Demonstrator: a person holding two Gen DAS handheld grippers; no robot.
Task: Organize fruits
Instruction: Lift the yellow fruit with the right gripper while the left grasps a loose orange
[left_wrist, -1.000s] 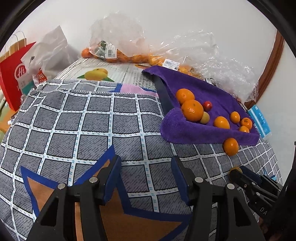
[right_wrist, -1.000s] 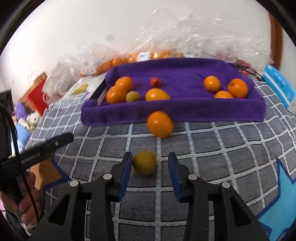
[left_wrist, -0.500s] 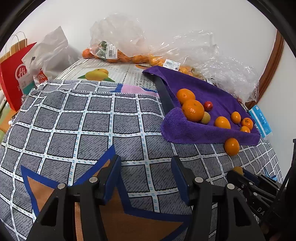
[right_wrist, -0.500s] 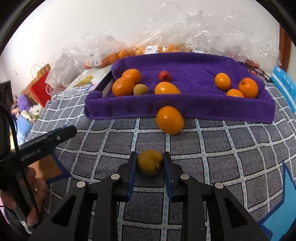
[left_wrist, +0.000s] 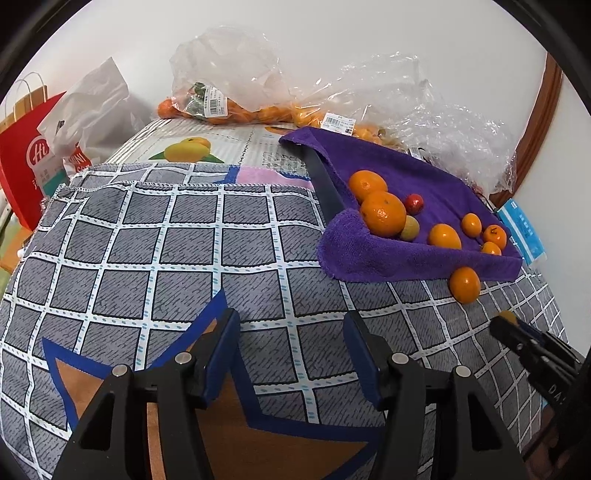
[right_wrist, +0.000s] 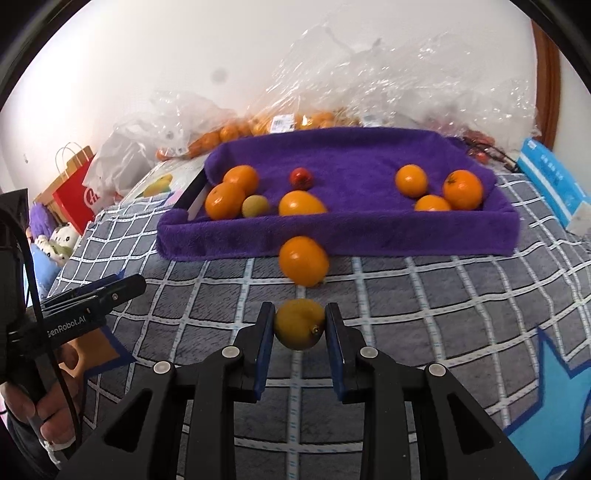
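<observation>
Yellow fruit (right_wrist: 299, 324), stem end facing the camera, clamped in right tool (right_wrist: 300, 325); left tool (left_wrist: 291, 354) opening, empty.

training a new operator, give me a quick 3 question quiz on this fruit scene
1. True or false: the right gripper is shut on a yellowish fruit.
2. Where does the loose orange fruit lie? A) inside the purple tray B) on the checked cloth just in front of the tray C) in the left gripper
3. Fill in: the one small red fruit lies in the ____.

Key: 1 true; 2 B; 3 purple tray
</observation>
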